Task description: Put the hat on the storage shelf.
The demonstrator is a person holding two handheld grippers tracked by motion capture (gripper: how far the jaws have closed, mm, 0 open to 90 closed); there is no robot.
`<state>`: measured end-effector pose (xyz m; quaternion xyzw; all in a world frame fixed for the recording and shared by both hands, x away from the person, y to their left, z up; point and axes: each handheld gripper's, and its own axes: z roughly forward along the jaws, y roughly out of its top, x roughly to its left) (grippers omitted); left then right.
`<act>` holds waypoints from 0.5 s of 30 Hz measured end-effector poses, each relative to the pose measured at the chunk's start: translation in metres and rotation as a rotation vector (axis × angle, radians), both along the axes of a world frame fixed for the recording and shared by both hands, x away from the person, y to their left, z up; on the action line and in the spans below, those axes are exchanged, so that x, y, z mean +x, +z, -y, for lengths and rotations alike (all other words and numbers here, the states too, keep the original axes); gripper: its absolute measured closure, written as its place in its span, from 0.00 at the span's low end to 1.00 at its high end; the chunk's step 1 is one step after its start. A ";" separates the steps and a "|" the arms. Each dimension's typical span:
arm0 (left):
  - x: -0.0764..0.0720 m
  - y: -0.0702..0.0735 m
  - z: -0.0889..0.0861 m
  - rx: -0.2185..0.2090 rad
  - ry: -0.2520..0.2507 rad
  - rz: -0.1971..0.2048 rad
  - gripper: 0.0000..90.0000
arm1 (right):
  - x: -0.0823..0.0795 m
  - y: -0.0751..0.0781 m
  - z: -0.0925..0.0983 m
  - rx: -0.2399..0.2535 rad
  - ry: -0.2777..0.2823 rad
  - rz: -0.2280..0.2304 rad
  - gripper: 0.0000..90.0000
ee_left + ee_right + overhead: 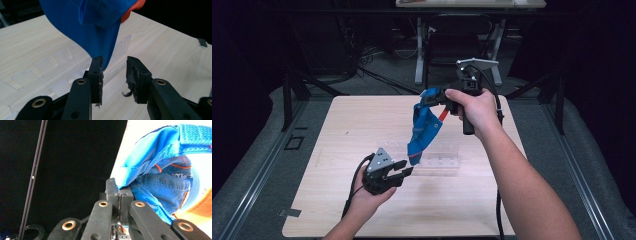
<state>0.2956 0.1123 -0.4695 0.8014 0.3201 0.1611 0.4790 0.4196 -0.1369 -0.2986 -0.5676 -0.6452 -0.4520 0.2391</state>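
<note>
Right gripper (435,96) clamping blue cap (424,131) aloft, left gripper (404,168) parted beneath its edge

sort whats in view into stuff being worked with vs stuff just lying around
In the job:
- blue cap, hanging from the shut right gripper
- left gripper, open, one jaw at the cap's lower tip
- clear rack on the table, under the cap (a guess that it belongs)

Lying about:
- tape strip at the table's near left corner
- desk frame and cables on the floor behind
</note>
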 end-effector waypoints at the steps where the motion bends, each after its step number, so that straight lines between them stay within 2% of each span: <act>1: 0.001 0.001 0.003 0.000 -0.001 0.001 0.75 | 0.000 0.000 0.000 0.001 0.000 -0.001 1.00; 7: 0.007 0.001 0.010 0.033 0.034 0.015 0.83 | 0.000 -0.002 -0.002 -0.001 0.005 -0.002 1.00; 9: 0.009 0.000 0.010 0.042 0.045 0.014 0.88 | 0.000 -0.002 -0.002 -0.002 0.004 -0.001 1.00; 12: 0.010 -0.001 0.008 0.061 0.062 0.035 0.97 | 0.000 -0.003 -0.004 0.000 0.009 0.000 1.00; 15: 0.011 -0.002 0.006 0.080 0.076 0.048 0.98 | 0.000 -0.005 -0.006 0.004 0.014 -0.002 1.00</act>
